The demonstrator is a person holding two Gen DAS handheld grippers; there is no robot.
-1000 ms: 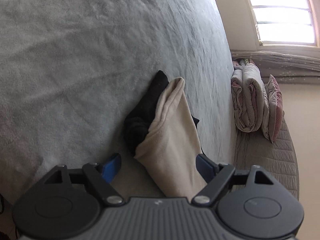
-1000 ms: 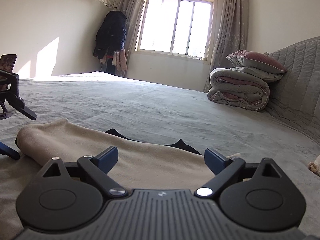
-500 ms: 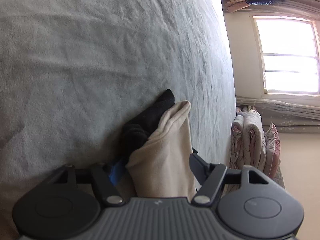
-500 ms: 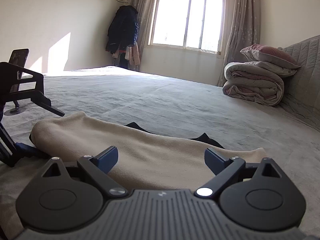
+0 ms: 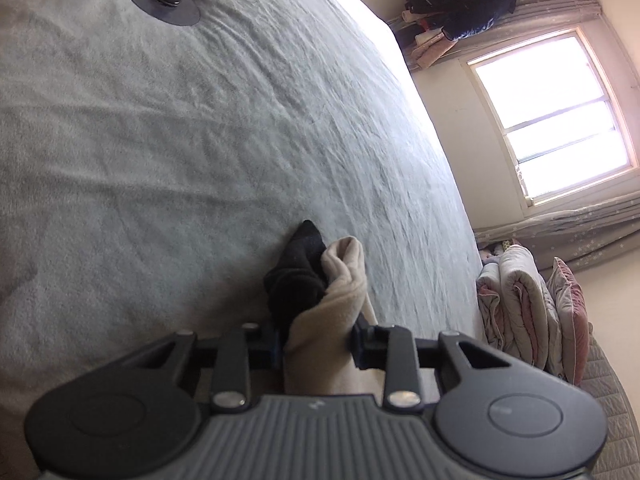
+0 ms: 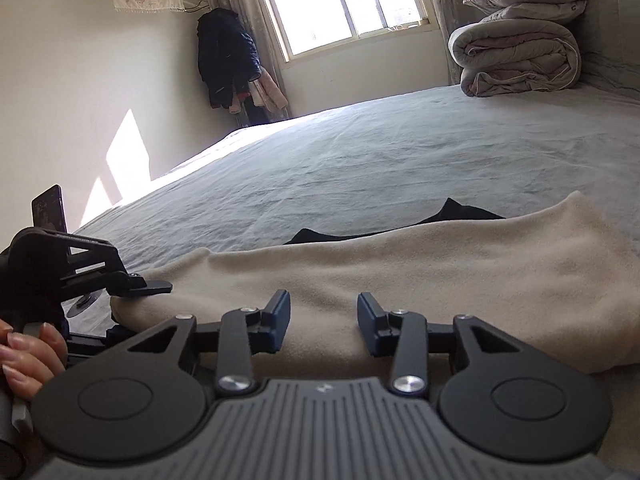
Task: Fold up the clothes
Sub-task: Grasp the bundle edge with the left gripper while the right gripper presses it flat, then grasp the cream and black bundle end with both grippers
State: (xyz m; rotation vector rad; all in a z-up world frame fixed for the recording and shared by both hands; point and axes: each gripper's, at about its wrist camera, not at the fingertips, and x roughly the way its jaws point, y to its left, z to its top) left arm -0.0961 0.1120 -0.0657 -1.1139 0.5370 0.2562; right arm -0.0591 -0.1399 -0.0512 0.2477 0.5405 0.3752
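A beige fleece garment lies folded lengthwise on the grey bed, with a black garment under it. In the left wrist view my left gripper is shut on the end of the beige garment, with the black cloth bunched beside it. In the right wrist view my right gripper has its jaws partly closed around the near edge of the beige garment; I cannot tell if they pinch it. The left gripper shows there at the garment's left end.
The grey bedsheet spreads wide beyond the garments. A phone on a round stand sits at the far left of the bed. A rolled quilt with a pillow lies by the headboard. A dark coat hangs by the window.
My left gripper has closed on the end of the beige garment and tilted up. My right gripper's jaws have narrowed over the garment's near edge and the view has rolled.
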